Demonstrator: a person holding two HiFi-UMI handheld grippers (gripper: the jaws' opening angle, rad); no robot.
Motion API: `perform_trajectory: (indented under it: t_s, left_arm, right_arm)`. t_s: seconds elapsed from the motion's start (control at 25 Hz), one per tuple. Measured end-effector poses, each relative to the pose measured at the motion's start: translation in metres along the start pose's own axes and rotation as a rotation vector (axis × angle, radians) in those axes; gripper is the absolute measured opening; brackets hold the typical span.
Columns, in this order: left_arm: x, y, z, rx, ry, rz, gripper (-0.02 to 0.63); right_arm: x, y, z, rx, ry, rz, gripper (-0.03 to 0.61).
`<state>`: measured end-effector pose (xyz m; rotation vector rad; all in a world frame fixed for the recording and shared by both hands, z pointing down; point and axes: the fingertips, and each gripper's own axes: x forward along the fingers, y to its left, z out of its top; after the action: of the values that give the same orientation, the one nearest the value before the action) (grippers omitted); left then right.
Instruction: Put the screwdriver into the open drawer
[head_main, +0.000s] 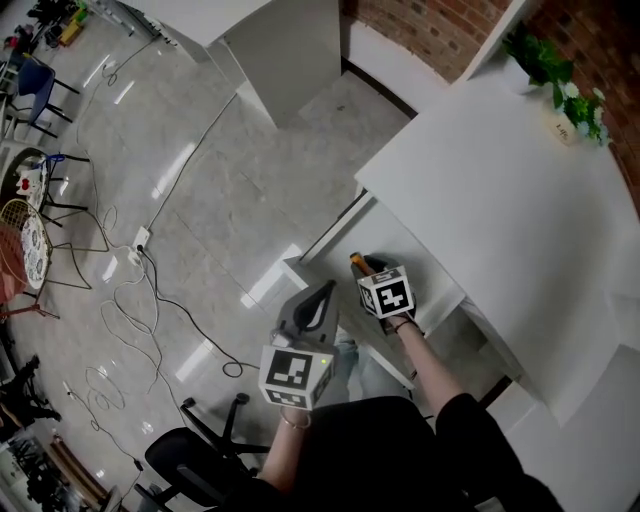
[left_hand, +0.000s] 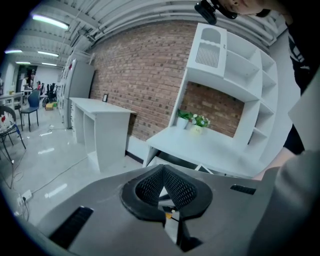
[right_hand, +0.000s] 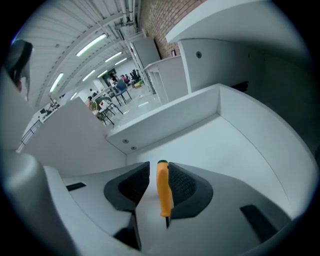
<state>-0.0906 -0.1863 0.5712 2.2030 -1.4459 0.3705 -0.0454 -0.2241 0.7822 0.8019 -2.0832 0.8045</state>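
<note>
The screwdriver (right_hand: 163, 187) has an orange handle with a black end cap. It lies lengthwise between the jaws of my right gripper (right_hand: 159, 165), which reaches into the open white drawer (right_hand: 170, 120). Its handle rests against the right pad, and a narrow gap shows between it and the left pad, so the jaws stand slightly apart. In the head view the handle (head_main: 354, 262) pokes out past the right gripper (head_main: 362, 268) over the drawer (head_main: 325, 250). My left gripper (head_main: 325, 290) hangs just outside the drawer front. Its pads (left_hand: 150, 187) meet at the tip, with nothing held.
The drawer slides out from under a white desk (head_main: 480, 180) that carries a small plant (head_main: 555, 80). Cables (head_main: 130, 290) trail over the glossy floor on the left. A black office chair (head_main: 190, 450) is near my feet, and a second white desk (head_main: 290, 50) stands farther off.
</note>
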Motion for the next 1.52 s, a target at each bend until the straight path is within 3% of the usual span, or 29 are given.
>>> perform_trajectory:
  t_s: [0.08,0.28,0.76,1.28,1.52]
  left_arm:
    - [-0.004,-0.001,0.007,0.017,-0.009,-0.005,0.009]
    - [-0.018,-0.006,0.019,0.028,-0.032,-0.01,0.009]
    - [-0.055,-0.027,0.049,0.044,-0.112,-0.033,0.009]
    - [-0.107,-0.049,0.097,0.078,-0.275,-0.051,0.009]
    - [-0.13,-0.056,0.121,0.139,-0.356,-0.06,0.009]
  right_arm:
    - [-0.013,0.005,0.006,0.012,-0.03,0.021,0.111]
    - [-0.051,0.017,0.018,0.02,-0.103,0.057,0.034]
    - [-0.179,0.055,0.069,-0.046,-0.374,0.127,0.015]
    - [-0.315,0.088,0.11,-0.054,-0.693,0.1,0.015]
    - [-0.368,0.087,0.121,-0.079,-0.808,0.063,0.015]
